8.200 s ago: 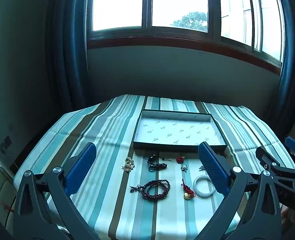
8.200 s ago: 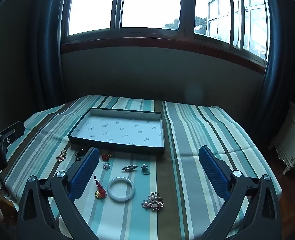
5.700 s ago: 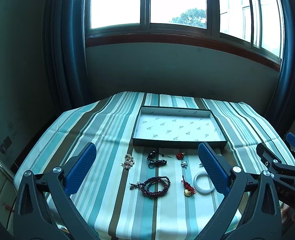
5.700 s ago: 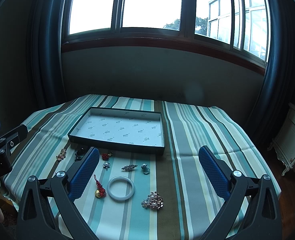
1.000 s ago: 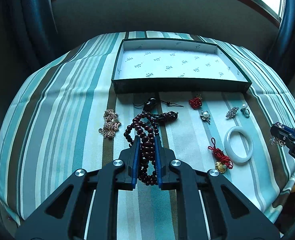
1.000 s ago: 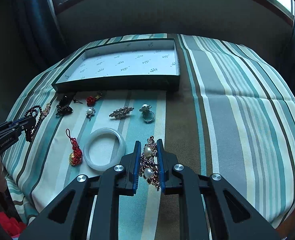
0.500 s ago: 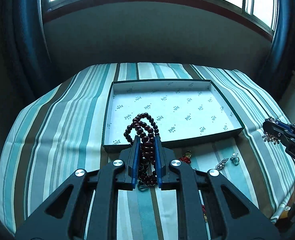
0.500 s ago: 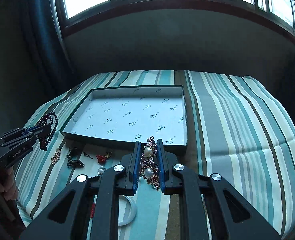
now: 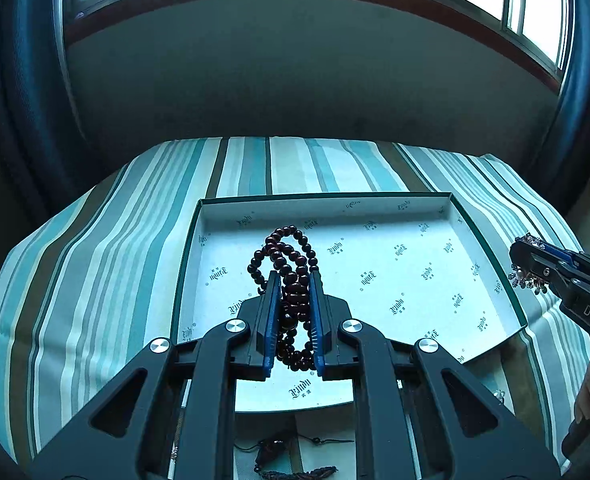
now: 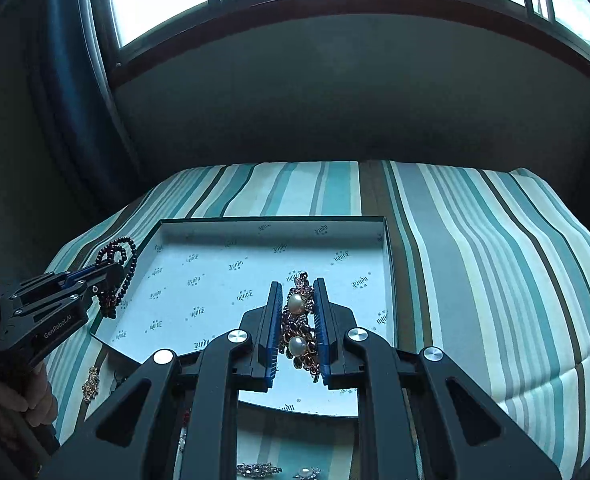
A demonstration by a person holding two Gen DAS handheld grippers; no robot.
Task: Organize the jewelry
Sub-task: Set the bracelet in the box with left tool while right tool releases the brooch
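Observation:
My left gripper is shut on a dark red bead bracelet, whose loops stick out past the blue pads and hang over the left half of the open box. My right gripper is shut on a pearl brooch and hovers over the box near its right side. The box is shallow, dark-walled, lined with white printed paper, with nothing lying in it. Each gripper also shows at the edge of the other's view: the left gripper with the beads, the right gripper with the brooch.
The box lies on a table under a teal, white and brown striped cloth. Small pieces remain on the cloth in front of the box: a gold chain, a black cord piece, a silver brooch. A person's hand holds the left gripper. A wall and window stand behind.
Both grippers have travelled forward from above the loose jewelry to above the box, still gripping the bracelet and the brooch. The box now fills the middle of both views.

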